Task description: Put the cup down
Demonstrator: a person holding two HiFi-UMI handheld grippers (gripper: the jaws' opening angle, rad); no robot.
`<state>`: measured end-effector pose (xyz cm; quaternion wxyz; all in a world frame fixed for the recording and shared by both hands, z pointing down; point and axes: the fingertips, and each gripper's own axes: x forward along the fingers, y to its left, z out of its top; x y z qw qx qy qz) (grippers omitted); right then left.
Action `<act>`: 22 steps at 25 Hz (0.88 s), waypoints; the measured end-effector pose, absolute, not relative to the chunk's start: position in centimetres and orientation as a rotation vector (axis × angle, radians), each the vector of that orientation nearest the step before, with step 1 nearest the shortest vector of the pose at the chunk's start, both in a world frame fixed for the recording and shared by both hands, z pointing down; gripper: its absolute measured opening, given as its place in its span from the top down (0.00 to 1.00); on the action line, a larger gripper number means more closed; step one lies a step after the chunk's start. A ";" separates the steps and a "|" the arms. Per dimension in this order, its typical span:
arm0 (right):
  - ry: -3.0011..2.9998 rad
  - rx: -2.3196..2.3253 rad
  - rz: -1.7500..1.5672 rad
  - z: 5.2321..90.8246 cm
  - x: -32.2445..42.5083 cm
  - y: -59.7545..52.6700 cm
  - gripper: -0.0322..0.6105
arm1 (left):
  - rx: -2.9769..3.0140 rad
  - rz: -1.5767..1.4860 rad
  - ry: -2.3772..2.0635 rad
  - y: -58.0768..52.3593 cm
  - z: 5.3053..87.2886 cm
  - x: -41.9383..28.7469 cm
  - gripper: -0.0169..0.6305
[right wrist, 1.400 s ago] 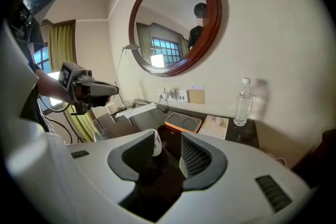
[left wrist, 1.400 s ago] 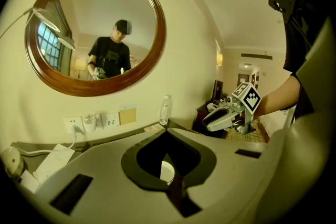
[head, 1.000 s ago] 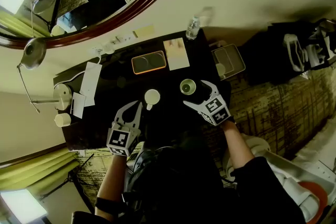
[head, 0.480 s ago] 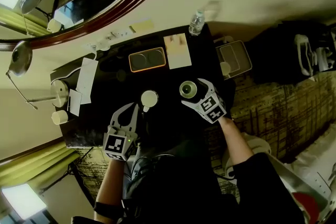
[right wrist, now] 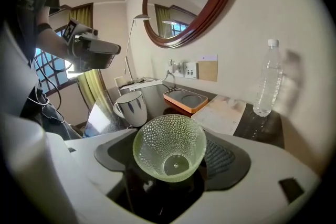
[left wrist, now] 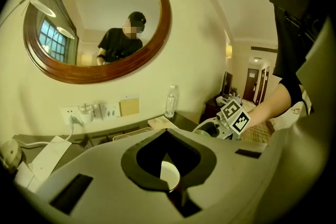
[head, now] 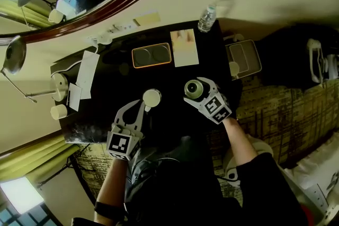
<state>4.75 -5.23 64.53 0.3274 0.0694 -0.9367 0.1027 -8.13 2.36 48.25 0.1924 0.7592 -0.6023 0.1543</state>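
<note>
- Right gripper (head: pixel 195 90): jaws have just been closing, with the green glass cup (right wrist: pixel 169 147) between them. Pads sit against the rim on both sides, no gap visible.
- Cup is upright, mouth up, over the dark table (head: pixel 164 71) at its right-front part. Can't tell whether the base rests on the top.
- Left gripper (head: pixel 141 108): jaws pressed together, holding nothing.
- Left tips point at the white mug (head: pixel 152 97) and sit just beside it; contact unclear. The mug rim shows through the hollow between the shut jaws in the left gripper view.
- The mug stands left of the cup, apart from it, handle toward the person.
- Orange-rimmed tray (right wrist: pixel 186 98) is behind the cup, toward the wall, with two round recesses.
- Pale booklet (right wrist: pixel 223 113) lies flat just right of the tray.
- Water bottle (right wrist: pixel 266 78) stands upright at the back right corner, near the wall.
- Round wood-framed mirror (left wrist: pixel 100 18) hangs on the wall above the table.
</note>
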 end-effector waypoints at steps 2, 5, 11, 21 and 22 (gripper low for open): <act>-2.455 0.169 0.250 64.4 4.7 -5.2 0.34 | 2.129 0.436 -1.690 2.2 48.3 -8.0 0.97; -2.454 0.157 0.239 64.4 4.7 -5.2 0.34 | 2.126 0.437 -1.694 2.1 48.5 -8.1 0.97; -2.441 0.147 0.220 64.2 4.3 -5.6 0.34 | 2.108 0.428 -1.707 2.0 49.1 -8.5 0.97; -2.483 0.133 0.185 61.0 0.4 -9.2 0.34 | 2.082 0.400 -1.740 1.6 49.7 -9.5 0.97; -2.489 0.134 0.178 60.6 -0.3 -9.8 0.34 | 2.078 0.395 -1.747 1.5 49.7 -9.7 0.97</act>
